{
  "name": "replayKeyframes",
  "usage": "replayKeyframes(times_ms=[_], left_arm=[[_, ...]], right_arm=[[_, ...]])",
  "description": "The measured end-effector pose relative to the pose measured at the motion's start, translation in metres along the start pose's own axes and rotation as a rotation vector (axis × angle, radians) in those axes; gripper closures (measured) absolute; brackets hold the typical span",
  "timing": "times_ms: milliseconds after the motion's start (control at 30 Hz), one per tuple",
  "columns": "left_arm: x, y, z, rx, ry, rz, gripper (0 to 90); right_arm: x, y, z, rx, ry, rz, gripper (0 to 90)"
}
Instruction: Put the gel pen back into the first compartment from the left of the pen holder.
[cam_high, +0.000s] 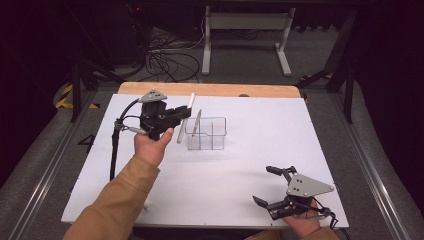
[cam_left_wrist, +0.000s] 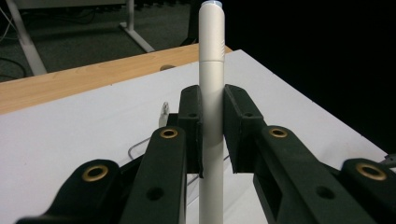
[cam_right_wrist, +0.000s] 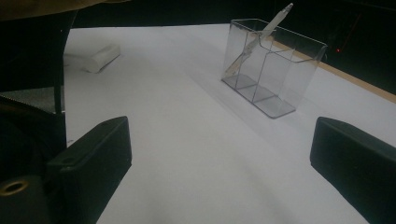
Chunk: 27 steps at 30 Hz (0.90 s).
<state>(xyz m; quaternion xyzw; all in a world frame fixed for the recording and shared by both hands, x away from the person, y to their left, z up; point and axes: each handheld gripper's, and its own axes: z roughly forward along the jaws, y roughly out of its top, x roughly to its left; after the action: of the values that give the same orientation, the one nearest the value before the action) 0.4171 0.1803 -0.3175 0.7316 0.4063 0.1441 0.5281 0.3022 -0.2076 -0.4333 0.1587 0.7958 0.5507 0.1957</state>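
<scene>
A white pen (cam_high: 185, 118) is pinched between the jaws of the left claw (cam_high: 183, 113), which is held above the worktop (cam_high: 250, 165) just left of a clear holder (cam_high: 206, 133). In the left claw's own view the pen (cam_left_wrist: 211, 116) is seen upright between the two black pads, which press on its barrel from both sides; its capped end rises well above the jaws and its lower end drops out of the bottom of the picture. In the high view the pen is tilted slightly, its top leaning toward the far edge of the worktop.

The holder stands on the worktop near the middle, and is divided into compartments. A second, grey pen (cam_high: 195, 128) leans in its left compartment, its tip resting on the bottom and its top sticking out over the rim. The same holder (cam_right_wrist: 273, 65) and leaning pen (cam_right_wrist: 261, 37) are seen from the right claw's view.

The right claw (cam_high: 264, 186) is held low at the near right corner of the worktop, well apart from the holder, with its jaws spread wide and nothing between them.
</scene>
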Motion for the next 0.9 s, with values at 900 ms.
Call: replayKeyframes(times_ms=[900], left_arm=[[-0.001, 0.005, 0.057, -0.054, -0.013, 0.01, 78.2]], right_arm=[[-0.001, 0.0, -0.001, -0.006, 0.005, -0.001, 6.1]])
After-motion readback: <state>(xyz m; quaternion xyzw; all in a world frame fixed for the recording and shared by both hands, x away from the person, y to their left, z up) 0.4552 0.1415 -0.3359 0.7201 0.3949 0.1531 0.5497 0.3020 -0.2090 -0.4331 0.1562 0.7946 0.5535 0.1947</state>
